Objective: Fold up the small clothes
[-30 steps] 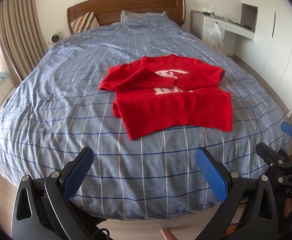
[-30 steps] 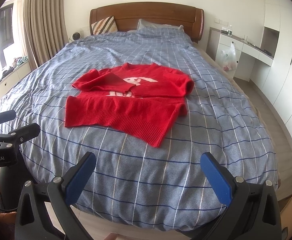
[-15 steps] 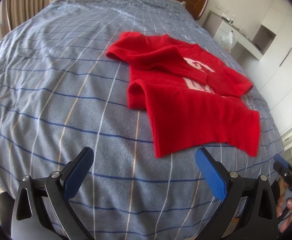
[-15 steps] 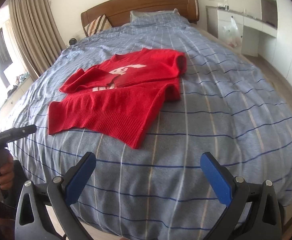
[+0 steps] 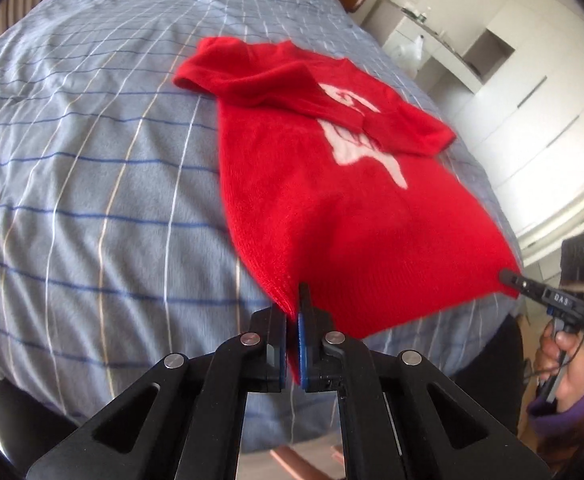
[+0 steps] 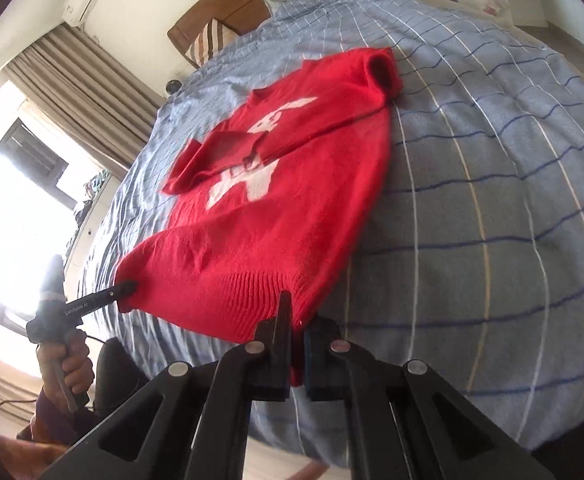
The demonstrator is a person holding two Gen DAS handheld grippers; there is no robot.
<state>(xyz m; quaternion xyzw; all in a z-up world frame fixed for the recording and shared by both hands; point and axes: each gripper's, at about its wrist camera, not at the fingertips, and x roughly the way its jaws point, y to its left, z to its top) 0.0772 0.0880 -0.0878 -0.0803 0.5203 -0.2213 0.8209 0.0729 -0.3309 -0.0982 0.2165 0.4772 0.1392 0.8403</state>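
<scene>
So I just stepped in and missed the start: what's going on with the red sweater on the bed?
A person is folding a small red sweater on a blue checked bed, using a handheld gripper in each hand. The left gripper is shut on one bottom corner of the hem, and the right gripper is shut on the other. Both sleeves already lie folded across the chest, over the white design. The hem looks slightly lifted off the bedspread, so the bottom-up fold seems about to happen.

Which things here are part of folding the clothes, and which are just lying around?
Part of the job: red sweater, left gripper and right gripper, each shut on a hem corner.

Lying about: striped pillow, plastic bag, blue checked bedspread.
</scene>
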